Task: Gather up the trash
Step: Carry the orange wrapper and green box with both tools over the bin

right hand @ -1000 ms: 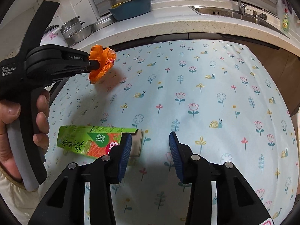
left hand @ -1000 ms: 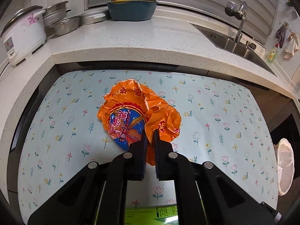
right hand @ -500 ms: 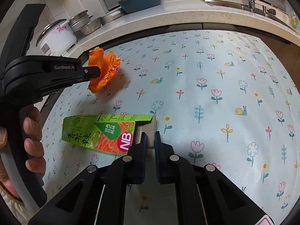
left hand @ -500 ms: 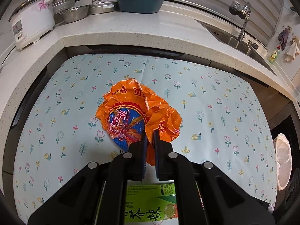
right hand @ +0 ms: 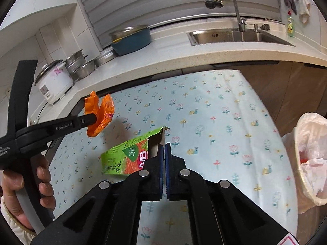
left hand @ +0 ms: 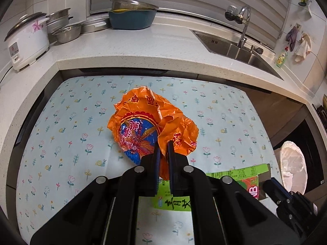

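Carrying 2 pieces at once, keep the left gripper (left hand: 162,153) clenched on the orange wrapper (left hand: 151,120) and the right gripper (right hand: 164,153) tight on the green carton (right hand: 126,157) flap, both lifted over the table, toward the bin (right hand: 306,163).

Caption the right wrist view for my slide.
Right gripper shut on green carton flap; left gripper holds orange wrapper.
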`<control>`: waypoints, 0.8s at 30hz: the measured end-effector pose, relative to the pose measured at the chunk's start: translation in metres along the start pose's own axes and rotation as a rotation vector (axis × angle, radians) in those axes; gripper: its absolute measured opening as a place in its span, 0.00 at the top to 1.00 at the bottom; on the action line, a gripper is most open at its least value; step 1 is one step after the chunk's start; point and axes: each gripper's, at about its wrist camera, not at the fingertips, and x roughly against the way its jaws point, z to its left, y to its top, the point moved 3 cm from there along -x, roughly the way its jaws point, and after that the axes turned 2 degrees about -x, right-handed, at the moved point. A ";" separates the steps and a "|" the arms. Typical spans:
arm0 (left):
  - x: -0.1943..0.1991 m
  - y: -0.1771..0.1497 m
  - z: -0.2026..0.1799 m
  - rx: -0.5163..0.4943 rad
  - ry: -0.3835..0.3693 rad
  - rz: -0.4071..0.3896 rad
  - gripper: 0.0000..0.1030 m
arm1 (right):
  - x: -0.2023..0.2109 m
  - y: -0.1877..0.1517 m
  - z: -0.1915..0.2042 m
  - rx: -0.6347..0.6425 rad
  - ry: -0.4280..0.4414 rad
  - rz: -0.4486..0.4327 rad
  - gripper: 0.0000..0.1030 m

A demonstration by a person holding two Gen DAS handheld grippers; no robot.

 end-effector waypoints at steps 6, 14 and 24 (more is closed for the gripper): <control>0.023 -0.002 -0.057 -0.064 -0.048 -0.026 0.94 | 0.054 0.015 -0.051 -0.063 -0.066 -0.100 0.98; 0.043 -0.014 -0.147 -0.171 -0.134 -0.039 0.94 | 0.119 0.023 -0.119 -0.132 -0.147 -0.209 0.98; 0.058 -0.033 -0.250 -0.300 -0.236 -0.034 0.94 | 0.183 0.022 -0.194 -0.212 -0.233 -0.297 0.98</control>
